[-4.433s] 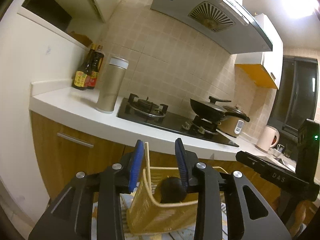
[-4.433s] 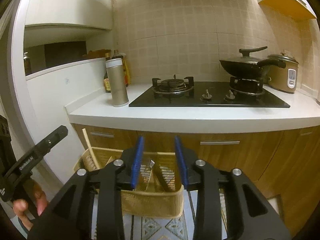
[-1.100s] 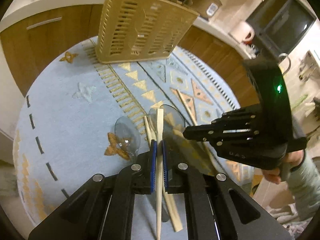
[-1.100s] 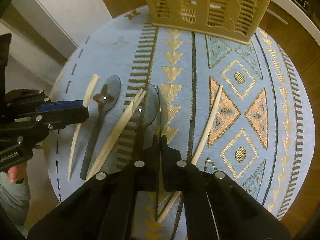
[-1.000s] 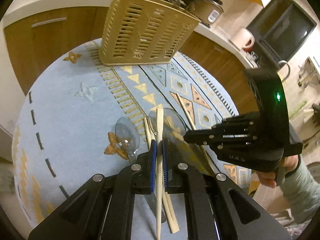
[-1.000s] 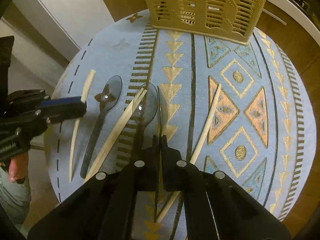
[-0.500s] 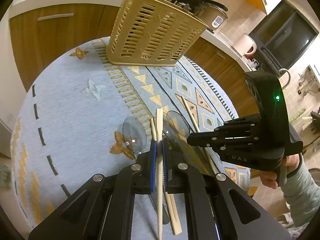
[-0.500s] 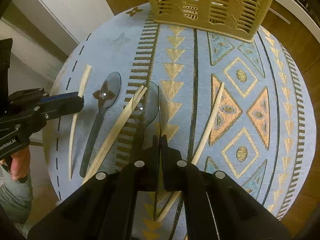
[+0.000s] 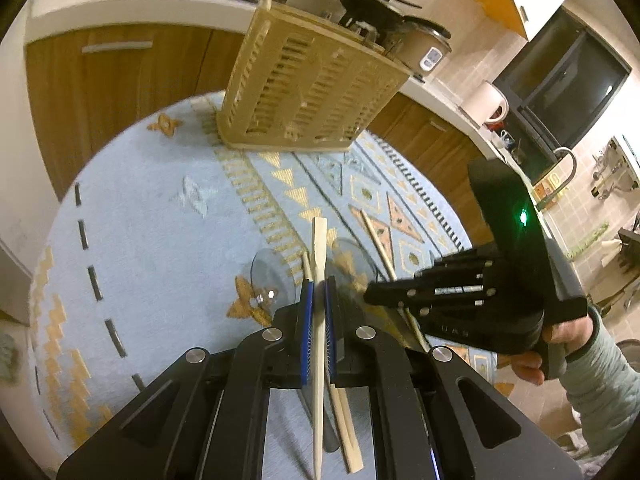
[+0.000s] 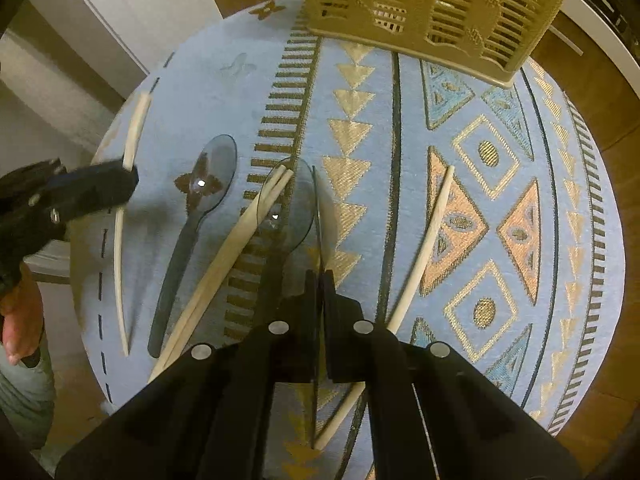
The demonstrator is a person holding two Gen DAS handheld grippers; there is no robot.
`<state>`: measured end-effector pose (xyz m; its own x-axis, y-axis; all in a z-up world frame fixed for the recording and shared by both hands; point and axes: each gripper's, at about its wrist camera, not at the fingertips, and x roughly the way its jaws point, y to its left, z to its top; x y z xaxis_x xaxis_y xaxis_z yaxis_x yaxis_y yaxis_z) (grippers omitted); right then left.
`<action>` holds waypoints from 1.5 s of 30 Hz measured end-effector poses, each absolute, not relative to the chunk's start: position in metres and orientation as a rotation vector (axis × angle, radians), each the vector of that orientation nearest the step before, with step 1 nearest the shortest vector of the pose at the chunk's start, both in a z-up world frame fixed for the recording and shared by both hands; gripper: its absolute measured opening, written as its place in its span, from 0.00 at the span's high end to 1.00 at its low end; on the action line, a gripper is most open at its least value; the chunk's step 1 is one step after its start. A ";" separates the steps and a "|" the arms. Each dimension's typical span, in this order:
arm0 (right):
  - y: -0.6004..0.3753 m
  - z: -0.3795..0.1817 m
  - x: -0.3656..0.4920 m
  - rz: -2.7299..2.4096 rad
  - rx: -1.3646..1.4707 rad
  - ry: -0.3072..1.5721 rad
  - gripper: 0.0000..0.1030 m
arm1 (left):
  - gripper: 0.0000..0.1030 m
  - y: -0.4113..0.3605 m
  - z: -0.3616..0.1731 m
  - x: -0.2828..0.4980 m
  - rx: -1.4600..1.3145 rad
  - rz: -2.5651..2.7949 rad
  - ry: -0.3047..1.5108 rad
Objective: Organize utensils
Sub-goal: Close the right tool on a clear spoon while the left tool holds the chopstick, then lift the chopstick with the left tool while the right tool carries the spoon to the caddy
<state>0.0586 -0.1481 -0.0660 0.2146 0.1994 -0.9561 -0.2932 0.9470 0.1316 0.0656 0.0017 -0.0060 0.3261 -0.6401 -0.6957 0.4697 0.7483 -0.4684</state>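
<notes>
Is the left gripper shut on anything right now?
Shut. The left gripper clamps a chopstick between its blue pads, lifted above the table.

Pale chopsticks (image 10: 425,245), smoky spoons (image 10: 192,236) on cloth

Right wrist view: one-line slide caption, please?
Right hand-held gripper shut on a thin smoky translucent utensil, above pale wooden chopsticks on the patterned blue tablecloth.

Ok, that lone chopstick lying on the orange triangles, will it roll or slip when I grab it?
The chopstick looks like thin, straight wood, so probably stiff and very light. Its rounded shaft may roll if nudged sideways, though the woven mat should damp that. Lying flat, it likely needs a low pinch.
</notes>
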 end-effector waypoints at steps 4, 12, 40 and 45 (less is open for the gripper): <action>-0.157 -0.054 0.049 0.371 -0.046 1.246 0.98 | 0.96 -0.003 0.008 0.064 -0.203 -0.735 0.944; -0.195 -0.013 0.036 0.393 0.108 1.067 0.98 | 0.96 -0.008 0.037 0.066 -0.246 -0.705 0.835; -0.281 0.158 0.066 0.302 0.278 0.515 0.98 | 0.96 -0.029 0.192 0.100 -0.251 -0.632 0.241; -0.279 0.168 0.086 0.191 0.191 0.435 0.98 | 0.96 -0.033 0.193 0.127 -0.277 -0.580 0.166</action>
<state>0.0861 -0.2789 0.1682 0.8894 0.2240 -0.3986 -0.1424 0.9641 0.2239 0.1274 -0.0334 0.1929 0.8248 -0.5602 -0.0766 0.5160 0.8011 -0.3034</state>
